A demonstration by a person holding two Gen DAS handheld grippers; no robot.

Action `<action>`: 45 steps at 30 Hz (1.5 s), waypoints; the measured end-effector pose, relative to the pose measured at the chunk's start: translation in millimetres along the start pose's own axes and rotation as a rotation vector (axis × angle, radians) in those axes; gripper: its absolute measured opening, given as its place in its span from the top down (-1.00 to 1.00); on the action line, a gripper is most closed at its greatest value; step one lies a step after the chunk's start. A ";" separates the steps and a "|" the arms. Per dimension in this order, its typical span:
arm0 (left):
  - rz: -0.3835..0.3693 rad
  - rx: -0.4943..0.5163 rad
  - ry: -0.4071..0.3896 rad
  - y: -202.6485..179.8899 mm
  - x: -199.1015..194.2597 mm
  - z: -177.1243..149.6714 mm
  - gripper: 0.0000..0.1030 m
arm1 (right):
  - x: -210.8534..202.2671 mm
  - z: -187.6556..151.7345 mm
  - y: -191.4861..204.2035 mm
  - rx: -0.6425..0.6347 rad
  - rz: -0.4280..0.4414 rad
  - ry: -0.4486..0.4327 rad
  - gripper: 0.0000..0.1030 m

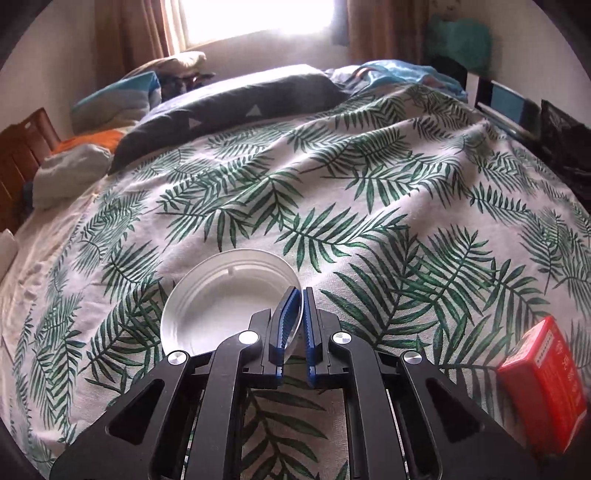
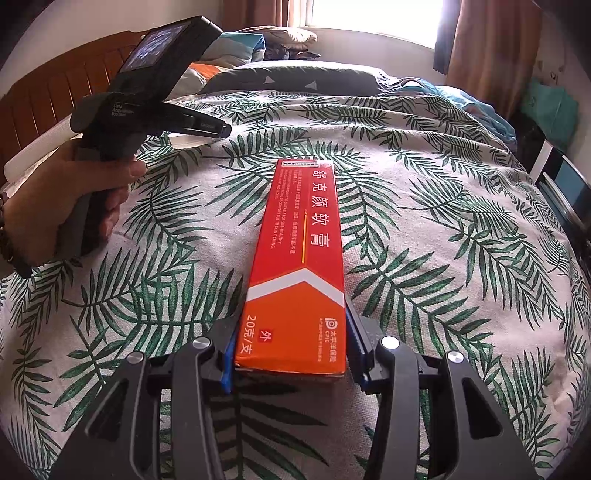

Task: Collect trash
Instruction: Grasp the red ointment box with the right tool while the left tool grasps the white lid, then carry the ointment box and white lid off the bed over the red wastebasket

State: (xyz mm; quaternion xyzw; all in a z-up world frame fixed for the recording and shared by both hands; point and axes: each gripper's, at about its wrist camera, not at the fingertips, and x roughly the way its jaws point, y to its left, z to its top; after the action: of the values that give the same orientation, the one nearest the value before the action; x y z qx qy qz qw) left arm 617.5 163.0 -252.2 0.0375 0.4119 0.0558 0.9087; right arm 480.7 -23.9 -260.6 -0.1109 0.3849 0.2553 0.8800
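Two views look down along hand-held grippers onto a bed covered with a white bedspread (image 1: 369, 177) printed with green fern leaves. In the left wrist view, the left gripper (image 1: 295, 317) has its blue-padded jaws drawn nearly together, pinching the thin rim of a clear plastic lid (image 1: 225, 299). The lid is round and shallow, and most of it sticks out to the left of the jaws, low over the bedspread; whether it touches the fabric cannot be told. In the right wrist view, the right gripper (image 2: 291, 350) clamps a long red and orange carton (image 2: 301, 266) by its near end, jaws pressing on both long sides. The carton points away from the camera, over the middle of the bed. The same view shows a person's hand (image 2: 74, 206) at the left edge, wrapped around the handle of the left gripper. Pillows (image 1: 229, 107) and bunched bedding lie at the head of the bed, under a bright window (image 1: 258, 18). As a judgement: both pieces of trash are picked up, one per gripper. No bin or bag is recognisable in either view, so carrying them off and dropping them is left to do.
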 end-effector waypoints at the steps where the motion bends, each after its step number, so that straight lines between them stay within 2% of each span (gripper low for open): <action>1: -0.013 0.000 -0.002 -0.8 -1.7 -1.1 0.83 | 0.0 0.0 0.0 0.000 0.000 -0.001 0.13; 12: -0.084 0.025 -0.041 -12.9 -44.0 -17.5 0.84 | 0.5 -1.3 0.3 -0.002 -0.004 -0.009 0.13; 22: -0.148 0.080 -0.050 -32.7 -127.7 -71.7 0.83 | -5.6 4.8 6.0 -0.030 -0.039 0.010 0.20; 29: -0.185 0.087 -0.023 -40.9 -174.8 -118.2 0.83 | -45.1 -11.2 6.1 0.011 -0.034 0.014 0.20; 36: -0.201 0.079 0.007 -52.3 -214.6 -163.3 0.83 | -102.6 -49.8 16.3 0.006 -0.042 0.018 0.21; 45: -0.223 0.091 0.009 -71.4 -278.9 -210.4 0.83 | -174.2 -100.0 37.7 0.018 -0.031 0.011 0.20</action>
State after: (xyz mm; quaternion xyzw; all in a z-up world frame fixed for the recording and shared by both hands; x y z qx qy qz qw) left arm 281.7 60.1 -191.1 0.0321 0.4199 -0.0643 0.9047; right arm 298.7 -94.5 -200.6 -0.1102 0.3901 0.2377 0.8827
